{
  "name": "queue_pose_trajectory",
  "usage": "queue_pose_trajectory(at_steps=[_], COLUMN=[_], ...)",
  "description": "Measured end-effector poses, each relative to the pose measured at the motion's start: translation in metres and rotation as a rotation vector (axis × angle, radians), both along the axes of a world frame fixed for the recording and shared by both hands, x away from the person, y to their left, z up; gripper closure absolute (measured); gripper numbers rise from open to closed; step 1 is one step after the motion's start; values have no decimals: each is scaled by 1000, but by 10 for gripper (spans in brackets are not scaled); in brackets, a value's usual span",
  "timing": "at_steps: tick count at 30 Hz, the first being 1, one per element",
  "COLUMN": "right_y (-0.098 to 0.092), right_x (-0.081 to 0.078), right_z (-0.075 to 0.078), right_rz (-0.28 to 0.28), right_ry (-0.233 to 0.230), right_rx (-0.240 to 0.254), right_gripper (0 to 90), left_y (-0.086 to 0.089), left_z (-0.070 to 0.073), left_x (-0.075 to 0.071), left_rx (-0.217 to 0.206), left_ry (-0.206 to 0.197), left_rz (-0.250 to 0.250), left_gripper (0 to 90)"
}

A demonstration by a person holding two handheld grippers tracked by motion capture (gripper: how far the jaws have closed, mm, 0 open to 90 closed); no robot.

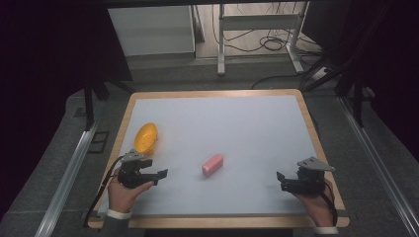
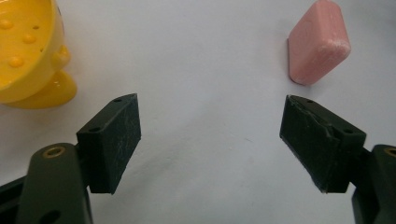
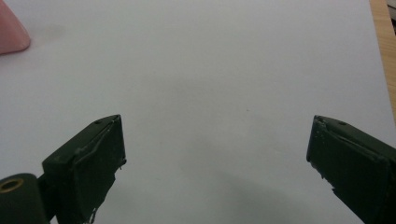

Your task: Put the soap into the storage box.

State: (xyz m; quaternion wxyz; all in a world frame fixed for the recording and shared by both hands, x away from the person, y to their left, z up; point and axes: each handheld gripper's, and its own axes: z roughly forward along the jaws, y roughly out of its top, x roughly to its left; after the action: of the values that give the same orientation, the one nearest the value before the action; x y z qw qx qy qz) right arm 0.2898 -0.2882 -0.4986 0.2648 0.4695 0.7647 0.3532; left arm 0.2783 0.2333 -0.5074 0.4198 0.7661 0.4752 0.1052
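A pink soap-like bar (image 1: 212,165) lies near the middle of the white table top (image 1: 232,128). A yellow dish (image 1: 146,137) with raised bumps inside sits at the left. My left gripper (image 1: 159,177) is held low at the front left, open and holding nothing, just in front of the dish. In the left gripper view the bar (image 2: 317,43) lies ahead to the right and the dish (image 2: 28,51) to the left. My right gripper (image 1: 280,179) is at the front right, open and holding nothing, over bare table. A corner of the bar (image 3: 11,32) shows at the far left of the right gripper view.
The white surface has a wooden rim (image 1: 316,133). Metal rails (image 1: 69,173) run along both sides below the table. A white cabinet (image 1: 150,29) and a metal frame with cables (image 1: 262,34) stand on the floor beyond the far edge.
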Motion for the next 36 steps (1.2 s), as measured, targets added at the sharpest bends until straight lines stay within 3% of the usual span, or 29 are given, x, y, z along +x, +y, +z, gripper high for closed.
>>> queue_pose_trajectory(at_steps=[5,7,12,19,22,31,36], right_y=[-2,-4,-4,-3,-4,-11,-13], right_x=[0,0,1,1,1,0,0], right_z=[0,-1,-1,-4,-4,0,1], right_rz=[-8,-18,-21,-15,-12,-33,-41], right_ry=[3,8,18,22,18,11,6], right_rx=[2,0,4,0,4,15,17], right_gripper=[42,42,42,42,42,43,46], left_y=[1,2,6,7,6,-5,-6], left_z=[2,2,5,16,20,44,48], left_x=[-1,-2,-4,-9,-10,-6,-1], left_rx=[-6,6,-8,-11,-26,21,22], left_ry=[-23,-16,-16,-30,-31,-50,-51], left_rz=[21,34,54,91,65,11,8], left_gripper=[217,217,252,262,263,271,268])
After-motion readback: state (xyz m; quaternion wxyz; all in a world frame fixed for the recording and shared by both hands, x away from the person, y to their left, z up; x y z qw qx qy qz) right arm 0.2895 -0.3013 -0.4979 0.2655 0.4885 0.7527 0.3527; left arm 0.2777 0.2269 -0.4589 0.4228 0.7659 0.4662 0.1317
